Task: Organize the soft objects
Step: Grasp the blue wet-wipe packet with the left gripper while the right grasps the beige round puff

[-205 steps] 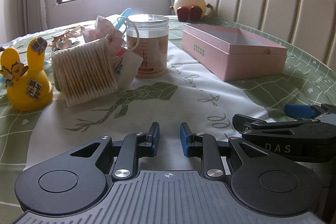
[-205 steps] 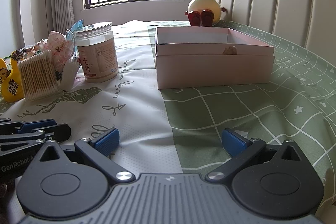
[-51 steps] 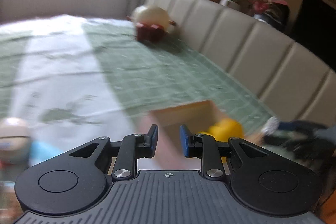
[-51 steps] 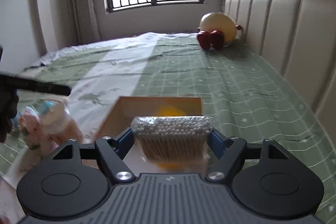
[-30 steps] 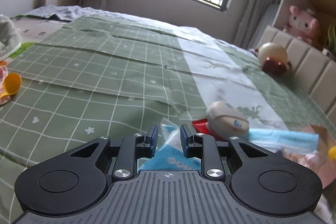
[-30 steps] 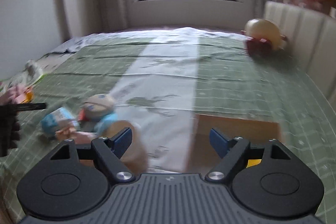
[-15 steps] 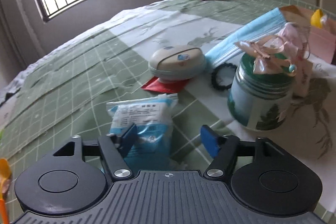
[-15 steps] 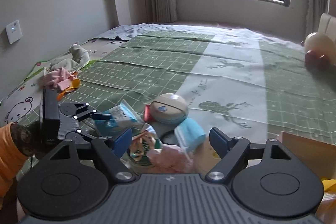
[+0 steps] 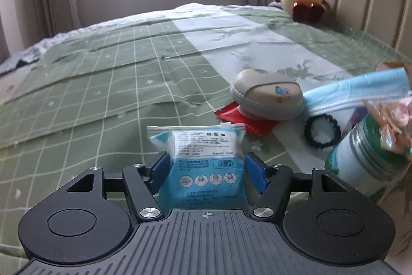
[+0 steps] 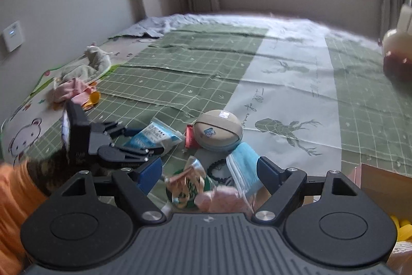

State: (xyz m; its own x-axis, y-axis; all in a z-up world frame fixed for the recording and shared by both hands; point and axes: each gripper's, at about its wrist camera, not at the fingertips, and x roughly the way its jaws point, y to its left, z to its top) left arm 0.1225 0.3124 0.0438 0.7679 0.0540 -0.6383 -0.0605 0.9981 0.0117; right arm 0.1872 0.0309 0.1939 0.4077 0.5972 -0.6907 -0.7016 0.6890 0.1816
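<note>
Straddling a sealed blue mask packet (image 9: 206, 166), left gripper (image 9: 206, 170) has a blue pad on each side of it; whether the pads actually press the plastic can't be told. Packet lies on the green grid sheet (image 9: 90, 99), zip edge pointing to 12 o'clock. At 1 o'clock of the packet: beige oval case (image 9: 267, 101) sitting on a red pouch (image 9: 247, 120). At 2 o'clock: black hair tie (image 9: 322, 132), then a green jar (image 9: 365, 159) at 3 o'clock with a pink ribbon bundle (image 9: 391, 120) on top. Loose blue face mask (image 9: 360, 92) stretches from the case toward the right edge. Round cream plush (image 9: 301, 0) far off at 1 o'clock, by the headboard.

Right wrist view: right gripper (image 10: 209, 175) is spread wide, nothing clamped. Between its pads sit the green jar (image 10: 190, 191) with ribbon, pink soft stuff (image 10: 224, 200) and the folded face mask (image 10: 244, 169). Beige case (image 10: 217, 129) at 12 o'clock just beyond. Left gripper (image 10: 139, 143) at 10 o'clock, around the mask packet (image 10: 152, 137). Cardboard box (image 10: 383, 187) at 3 o'clock, its contents mostly hidden.
</note>
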